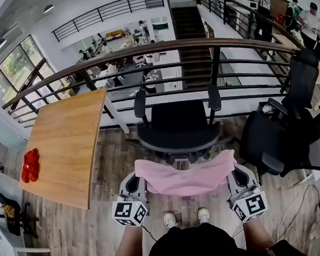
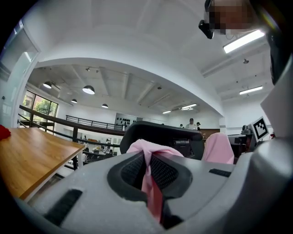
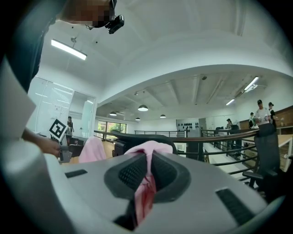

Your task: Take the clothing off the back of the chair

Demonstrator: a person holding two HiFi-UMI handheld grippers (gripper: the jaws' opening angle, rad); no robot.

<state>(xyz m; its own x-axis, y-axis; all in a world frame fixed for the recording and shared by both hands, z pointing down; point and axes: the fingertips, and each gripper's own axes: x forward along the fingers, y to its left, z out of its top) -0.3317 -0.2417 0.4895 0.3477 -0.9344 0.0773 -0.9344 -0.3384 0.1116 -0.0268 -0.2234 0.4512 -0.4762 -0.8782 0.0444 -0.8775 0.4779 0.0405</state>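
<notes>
A pink garment is stretched out between my two grippers, just on my side of the black office chair. My left gripper is shut on its left corner and my right gripper on its right corner. In the left gripper view the pink cloth is pinched in the left gripper, with the chair's back beyond it. The right gripper view shows the same: cloth bunched in the right gripper, chair back behind. I cannot tell whether the garment touches the chair.
A wooden table stands to the left with a red thing on it. A second black chair stands at the right. A dark railing runs behind the chair, over a lower floor. My feet are on the wooden floor.
</notes>
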